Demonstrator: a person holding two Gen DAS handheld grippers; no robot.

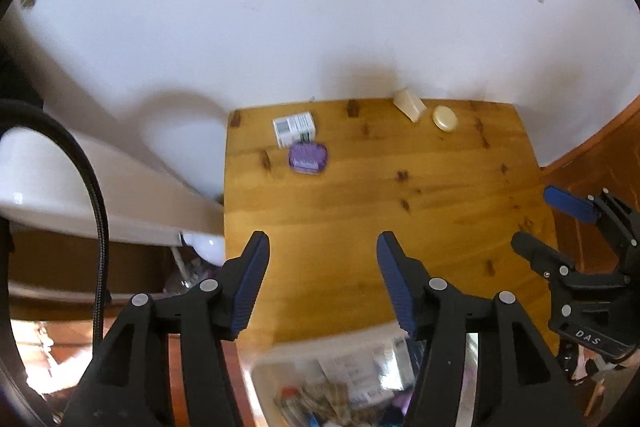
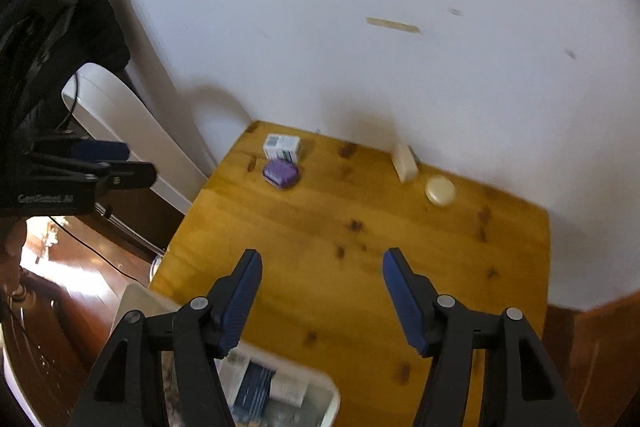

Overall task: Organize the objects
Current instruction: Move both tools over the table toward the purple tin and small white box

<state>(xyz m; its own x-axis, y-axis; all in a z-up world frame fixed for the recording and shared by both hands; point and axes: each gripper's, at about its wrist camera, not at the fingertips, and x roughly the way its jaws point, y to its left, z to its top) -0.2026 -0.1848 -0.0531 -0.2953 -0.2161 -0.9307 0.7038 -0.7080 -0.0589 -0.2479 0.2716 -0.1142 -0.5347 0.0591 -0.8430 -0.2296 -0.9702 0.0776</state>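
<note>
Hovering over the near part of a wooden table [image 1: 360, 195], the left gripper [image 1: 322, 247] has its jaws spread wide apart with nothing between them. Far ahead of its left jaw, near the wall, a white carton [image 1: 294, 129] lies flat, and a purple case [image 1: 308, 157] sits just in front of it, touching or nearly touching its near edge. Ahead and beyond the right jaw, also at the wall edge, a pale rectangular bar [image 1: 409, 104] stands tilted against the white wall [image 1: 320, 7], with a round cream soap [image 1: 445, 118] just to its right, apart from it. Below the jaws, at the near table edge, a white bin [image 1: 360, 359] holds blurred papers and packets. The right gripper [image 1: 554, 223] shows off to the right of the left one, its jaws also apart.

From the right wrist view, the right gripper [image 2: 322, 263] is likewise wide open and empty above the table [image 2: 360, 267]. The carton [image 2: 282, 147] and the purple case [image 2: 281, 173] lie far ahead, in line with the left jaw. The bar [image 2: 405, 163] and the soap [image 2: 440, 190] lie far ahead of the right jaw and slightly outside it. The bin [image 2: 280, 387] sits under the left jaw, at the near left of the table.
</note>
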